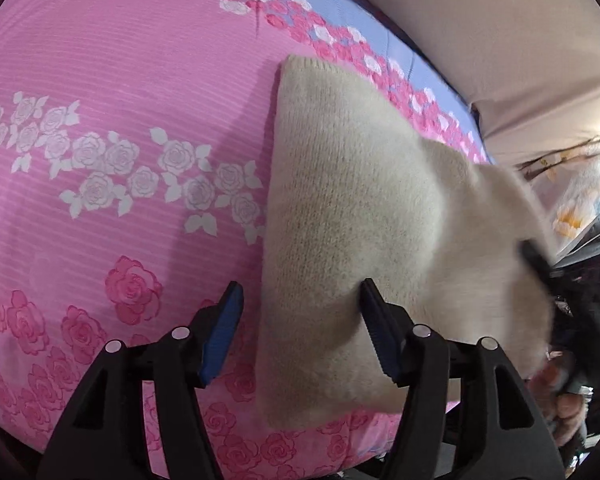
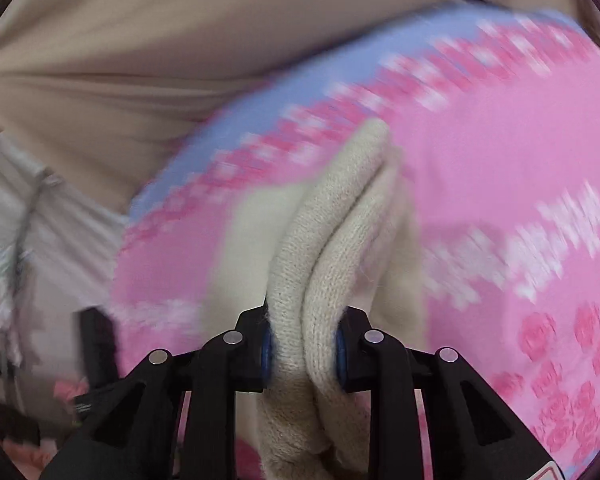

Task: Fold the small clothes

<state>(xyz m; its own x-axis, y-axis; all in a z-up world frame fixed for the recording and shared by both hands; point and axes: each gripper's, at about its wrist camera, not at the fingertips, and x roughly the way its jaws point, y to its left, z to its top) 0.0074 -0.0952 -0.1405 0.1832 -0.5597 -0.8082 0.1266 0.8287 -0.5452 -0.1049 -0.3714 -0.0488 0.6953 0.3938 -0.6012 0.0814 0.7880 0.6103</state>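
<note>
A cream knitted garment [image 1: 356, 200] lies on a pink rose-print bed sheet [image 1: 120, 100]. My left gripper [image 1: 300, 300] is open, its blue-padded fingers [image 1: 224, 332] spread wide over the garment's near left edge, holding nothing. My right gripper [image 2: 303, 354] is shut on a doubled fold of the cream garment [image 2: 320, 248] and holds it lifted above the sheet [image 2: 500, 128]. In the left wrist view the right gripper [image 1: 536, 260] shows blurred at the garment's right side, lifting that part.
A beige wall or headboard [image 1: 500, 40] rises behind the bed's blue-bordered far edge. Bedding with a yellow floral print [image 1: 576, 192] lies at the right. The right wrist view is motion-blurred. Pale cloth and a dark object [image 2: 96, 344] sit at its left.
</note>
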